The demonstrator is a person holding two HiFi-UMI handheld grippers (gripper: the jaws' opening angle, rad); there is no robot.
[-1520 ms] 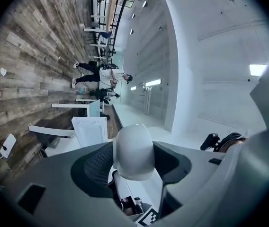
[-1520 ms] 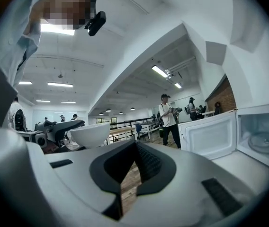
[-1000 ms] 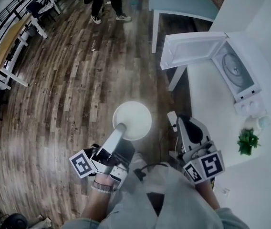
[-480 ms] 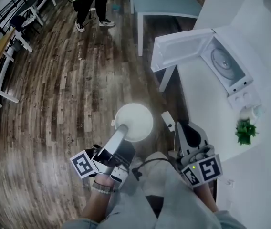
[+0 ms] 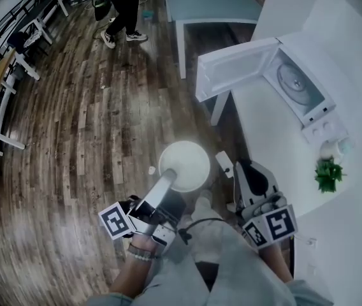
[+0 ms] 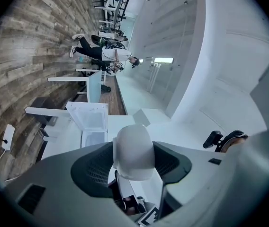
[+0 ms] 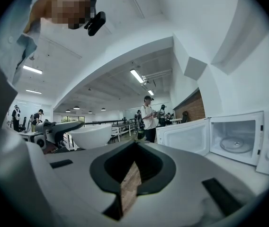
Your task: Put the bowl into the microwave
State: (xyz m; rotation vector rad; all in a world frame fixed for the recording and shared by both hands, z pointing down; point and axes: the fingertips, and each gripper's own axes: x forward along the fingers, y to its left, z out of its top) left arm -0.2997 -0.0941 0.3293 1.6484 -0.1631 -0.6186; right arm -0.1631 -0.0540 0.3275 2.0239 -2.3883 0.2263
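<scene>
One bowl (image 5: 184, 164) rides clamped in your left gripper (image 5: 167, 176), now nearer the open microwave (image 5: 296, 85); your right gripper (image 5: 247, 171) stays closed and empty.

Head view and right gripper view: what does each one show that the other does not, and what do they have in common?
Only the head view shows the small green plant on the white counter. Only the right gripper view shows the ceiling lights, a brick wall, and the right gripper up close, jaws shut with nothing between them. Both show the white bowl clamped by its rim in the left gripper, the open microwave with its glass turntable, and a standing person.
</scene>
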